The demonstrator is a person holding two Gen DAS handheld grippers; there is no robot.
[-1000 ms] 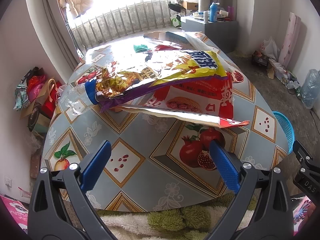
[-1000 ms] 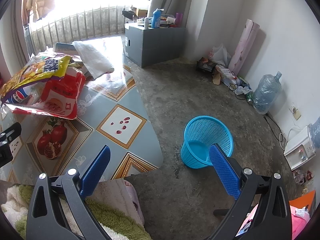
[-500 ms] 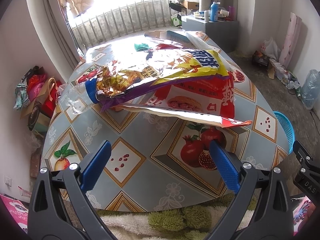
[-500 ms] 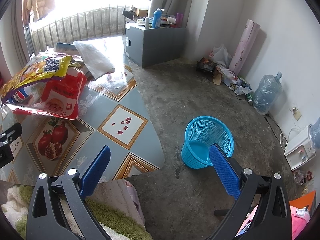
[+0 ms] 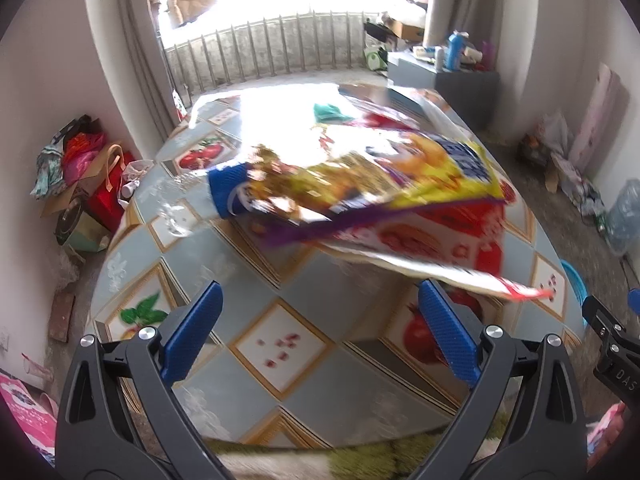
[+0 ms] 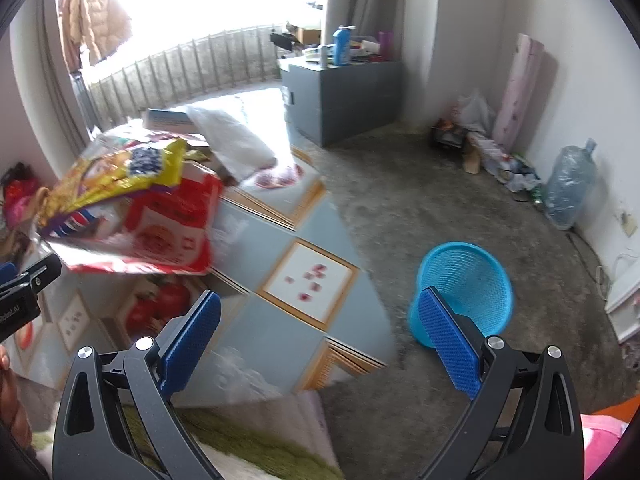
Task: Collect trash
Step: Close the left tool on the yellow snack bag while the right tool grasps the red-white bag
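Left claw (image 5: pixel 318 330) and right claw (image 6: pixel 318 336), both spread wide and empty. The pile of wrappers (image 5: pixel 384 192) lies mid-counter (image 5: pixel 280 360), a yellow bag topmost over a red bag (image 6: pixel 168 228), a blue-labelled bottle (image 5: pixel 192 200) beside the pile. Compared with half a second earlier, both views are blurred and the pile appears nearer the left claw. The blue basket (image 6: pixel 464 280) stands on the floor beside the counter.
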